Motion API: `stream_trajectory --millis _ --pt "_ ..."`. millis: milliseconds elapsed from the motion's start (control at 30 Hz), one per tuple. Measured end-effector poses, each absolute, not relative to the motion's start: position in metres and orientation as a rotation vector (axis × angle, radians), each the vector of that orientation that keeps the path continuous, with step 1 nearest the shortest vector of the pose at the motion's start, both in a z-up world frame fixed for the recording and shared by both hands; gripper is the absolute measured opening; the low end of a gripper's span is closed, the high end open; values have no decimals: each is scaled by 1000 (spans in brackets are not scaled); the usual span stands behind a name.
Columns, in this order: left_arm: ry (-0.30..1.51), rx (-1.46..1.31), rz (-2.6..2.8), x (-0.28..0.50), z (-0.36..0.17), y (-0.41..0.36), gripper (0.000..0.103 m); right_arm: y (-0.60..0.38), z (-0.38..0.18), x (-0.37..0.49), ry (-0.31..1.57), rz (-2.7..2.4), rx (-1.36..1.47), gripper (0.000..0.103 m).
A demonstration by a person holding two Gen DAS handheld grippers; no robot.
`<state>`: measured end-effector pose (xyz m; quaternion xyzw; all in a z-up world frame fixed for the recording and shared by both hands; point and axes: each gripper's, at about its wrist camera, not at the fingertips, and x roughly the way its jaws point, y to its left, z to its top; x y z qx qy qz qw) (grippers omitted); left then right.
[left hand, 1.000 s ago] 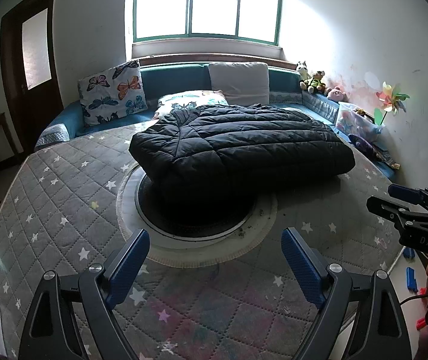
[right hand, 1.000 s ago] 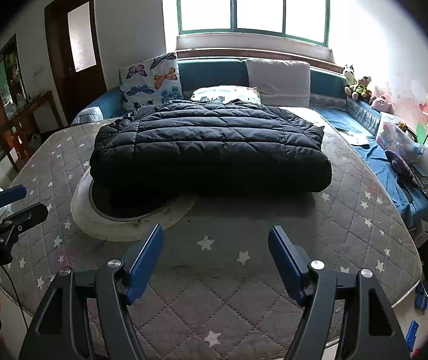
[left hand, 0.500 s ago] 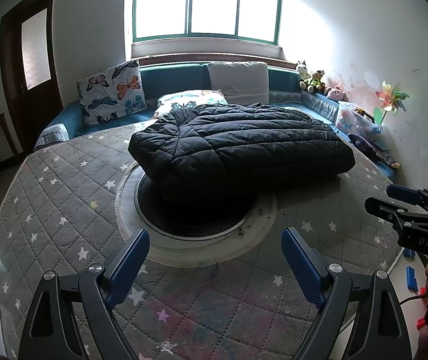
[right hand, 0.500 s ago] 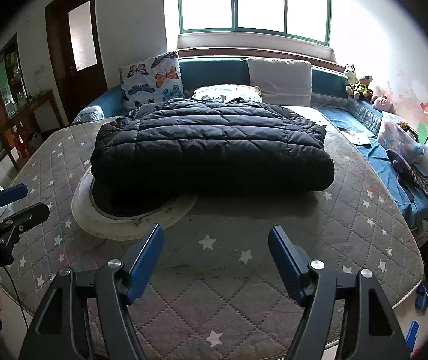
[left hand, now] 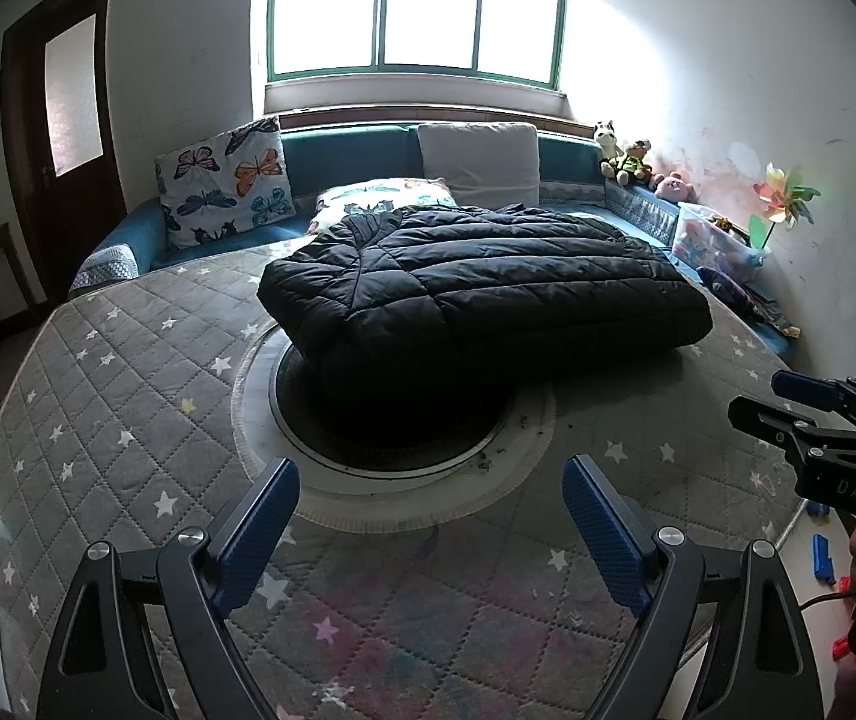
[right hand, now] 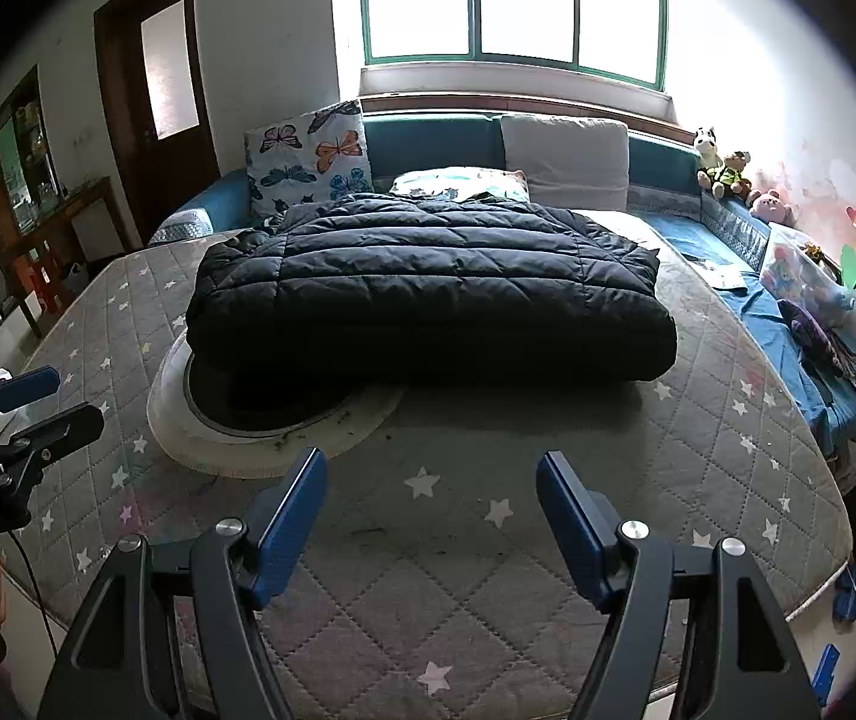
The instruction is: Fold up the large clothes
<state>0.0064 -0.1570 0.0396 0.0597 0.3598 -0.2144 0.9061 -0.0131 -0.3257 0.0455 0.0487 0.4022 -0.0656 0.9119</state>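
Note:
A black quilted puffer jacket (left hand: 482,276) lies folded into a thick rectangle on the grey star-patterned mattress (left hand: 98,396); it also shows in the right wrist view (right hand: 428,288). It partly covers a round white-rimmed mat (left hand: 392,480). My left gripper (left hand: 431,519) is open and empty, held back from the jacket above the near mattress. My right gripper (right hand: 431,516) is open and empty, also short of the jacket. Each gripper shows at the edge of the other's view, the right one (left hand: 818,414) and the left one (right hand: 26,408).
A teal sofa (left hand: 344,150) with a butterfly cushion (left hand: 224,180) and a grey cushion (left hand: 476,156) runs along the back under the window. Plush toys (left hand: 626,156) and a toy box (left hand: 716,240) are at the right. A dark door (left hand: 62,120) is at left.
Both grippers have stayed open and nearly still. The views have shifted only slightly; the jacket has not moved.

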Motion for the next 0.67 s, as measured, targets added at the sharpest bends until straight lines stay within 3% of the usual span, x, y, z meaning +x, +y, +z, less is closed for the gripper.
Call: stream_trajectory --millis 667 --pt "741 119 -432 6 41 -156 96 -326 44 -14 830 -120 94 79"
